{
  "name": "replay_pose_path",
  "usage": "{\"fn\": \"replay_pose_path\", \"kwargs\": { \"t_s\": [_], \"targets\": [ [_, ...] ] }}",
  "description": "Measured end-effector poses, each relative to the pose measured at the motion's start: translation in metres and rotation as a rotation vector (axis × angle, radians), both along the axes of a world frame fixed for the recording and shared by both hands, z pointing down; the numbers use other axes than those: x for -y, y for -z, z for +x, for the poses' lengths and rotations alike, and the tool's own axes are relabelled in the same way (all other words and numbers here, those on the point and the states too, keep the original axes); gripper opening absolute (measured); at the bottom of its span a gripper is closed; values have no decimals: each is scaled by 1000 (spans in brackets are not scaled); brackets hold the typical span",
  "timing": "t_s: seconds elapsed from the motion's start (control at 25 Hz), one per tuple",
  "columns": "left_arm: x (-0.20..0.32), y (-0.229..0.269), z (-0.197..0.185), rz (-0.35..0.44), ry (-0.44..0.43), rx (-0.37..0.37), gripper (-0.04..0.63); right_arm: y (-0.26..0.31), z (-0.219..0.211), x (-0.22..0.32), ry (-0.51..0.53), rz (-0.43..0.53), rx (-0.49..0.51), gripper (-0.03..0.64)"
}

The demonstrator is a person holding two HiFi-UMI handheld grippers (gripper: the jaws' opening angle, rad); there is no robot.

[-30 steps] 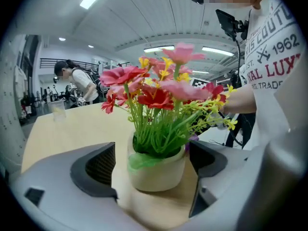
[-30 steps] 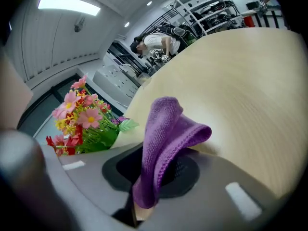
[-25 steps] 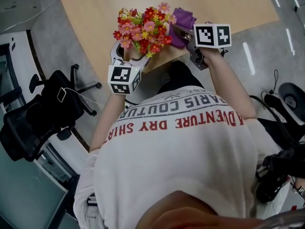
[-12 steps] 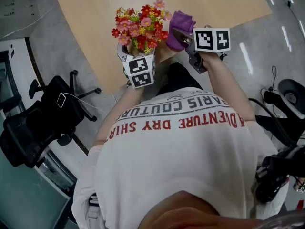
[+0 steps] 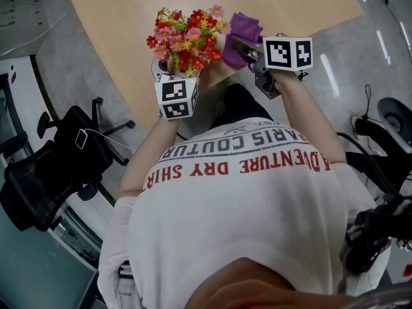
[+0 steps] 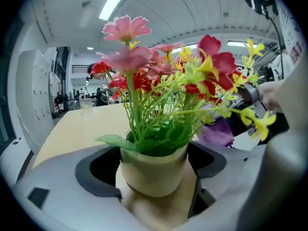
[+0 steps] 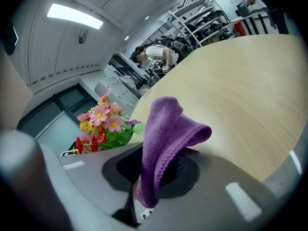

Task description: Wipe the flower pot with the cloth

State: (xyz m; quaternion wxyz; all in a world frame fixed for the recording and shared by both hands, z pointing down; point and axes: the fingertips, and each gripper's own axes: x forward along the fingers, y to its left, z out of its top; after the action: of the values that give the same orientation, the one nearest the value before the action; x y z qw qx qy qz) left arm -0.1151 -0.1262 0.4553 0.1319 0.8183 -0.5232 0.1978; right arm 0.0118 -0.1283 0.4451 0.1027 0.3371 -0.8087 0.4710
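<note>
Left gripper view looks straight at a cream flower pot [image 6: 153, 170] sitting between the jaws of the left gripper [image 6: 154, 179]. The dark pads [image 6: 98, 172] meet its sides on the left and the right, and the jaws have just been closing a little further on it. A thick bunch of red, pink and yellow flowers [image 6: 163, 76] on green stems rises from the pot and fills most of the view. The pale wooden bench [image 6: 72, 129] shows under and beyond the pot.

In the right gripper view, the jaws of the right gripper [image 7: 154, 177] are clamped on a purple cloth [image 7: 166, 138]. One fold of the cloth stands up above them, and a shorter end hangs below. The flowers show to the left.

The head view places the pot at the near edge of the bench, under its flowers, with the left gripper's marker cube [image 5: 175, 96] just nearer. The cloth is held just right of the blooms — whether it touches the pot cannot be told. A black office chair [image 5: 51, 172] stands on the floor far to the left, and the person's white printed shirt [image 5: 238, 211] fills the near part of the view.
</note>
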Motion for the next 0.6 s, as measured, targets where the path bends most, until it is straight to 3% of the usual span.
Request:
{"fn": "replay_pose_path", "kwargs": {
  "t_s": [0.32,0.6],
  "targets": [
    [-3,-1,-5,-17,-344,6,451,4,-12,6,71,-1,40,46],
    [-9,-5,-20,-38,-550,15,451,8,-46,-1,172,-18,117,46]
  ]
}}
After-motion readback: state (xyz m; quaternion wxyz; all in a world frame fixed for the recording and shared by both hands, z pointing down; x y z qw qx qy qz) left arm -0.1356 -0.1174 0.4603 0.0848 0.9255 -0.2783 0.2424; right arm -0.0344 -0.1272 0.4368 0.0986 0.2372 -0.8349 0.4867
